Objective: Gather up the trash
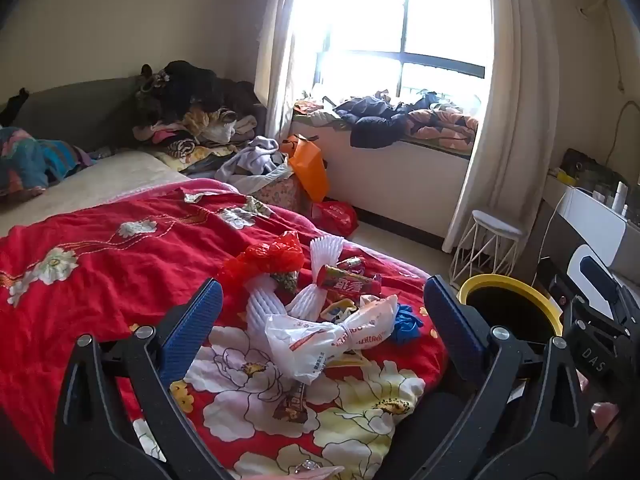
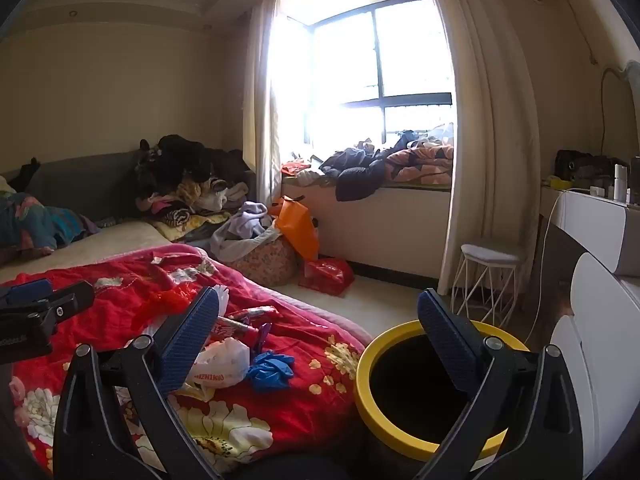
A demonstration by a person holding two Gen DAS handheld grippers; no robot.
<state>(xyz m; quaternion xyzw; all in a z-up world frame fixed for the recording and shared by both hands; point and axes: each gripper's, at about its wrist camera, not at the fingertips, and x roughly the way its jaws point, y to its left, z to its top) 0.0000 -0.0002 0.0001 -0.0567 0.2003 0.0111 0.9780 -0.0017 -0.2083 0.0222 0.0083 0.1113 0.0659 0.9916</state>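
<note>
tongs first: the left tongs (image 1: 320, 320) stand spread wide with nothing between the blue pads, poised above the trash heap on the bed (image 1: 100, 264). the right tongs (image 2: 320, 338) are likewise apart and empty, over the gap between the bed edge and the yellow-rimmed bin (image 2: 368, 364), which stands on the floor just beside the bed.

directly ahead of the left tongs lies a knotted white plastic bag (image 1: 320, 340), and touching it a blue glove (image 1: 406, 322), crumpled. farther out sit white foam netting (image 1: 264, 304), a red snack wrapper (image 1: 352, 282) and a red plastic bag (image 1: 268, 258), all bunched together on the red floral quilt.

all of it looks light, soft and limp, so weight is no concern; slipperiness is. the film of the white plastic bag would likely slide out of a shallow pinch, so the twisted knot at its middle seems the best place to take hold. the blue glove should bunch easily if gripped through its thickest fold. the foam netting will probably squash and spring back.
</note>
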